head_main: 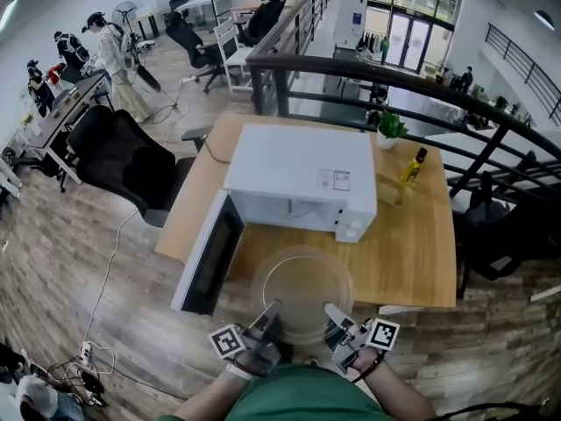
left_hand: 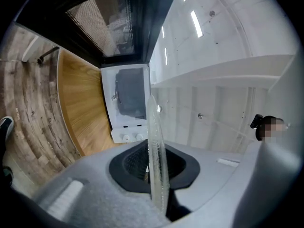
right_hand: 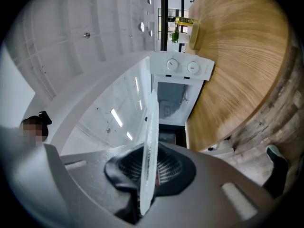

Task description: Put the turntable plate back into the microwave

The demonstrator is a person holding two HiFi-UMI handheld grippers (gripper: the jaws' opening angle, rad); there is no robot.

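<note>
The left tool (head_main: 272, 309) and the right tool (head_main: 332, 311) both grip the edge of the turntable plate (head_main: 302, 286); the open microwave (head_main: 298, 175) stands ahead of them.

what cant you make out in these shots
Inside the microwave: head view, mostly hidden under its own top; small and dim in both gripper views.
Print on the sticker: head view, too small.
Face of the turntable plate: both gripper views show it edge-on only.
What the bottle holds: head view, too small.
</note>
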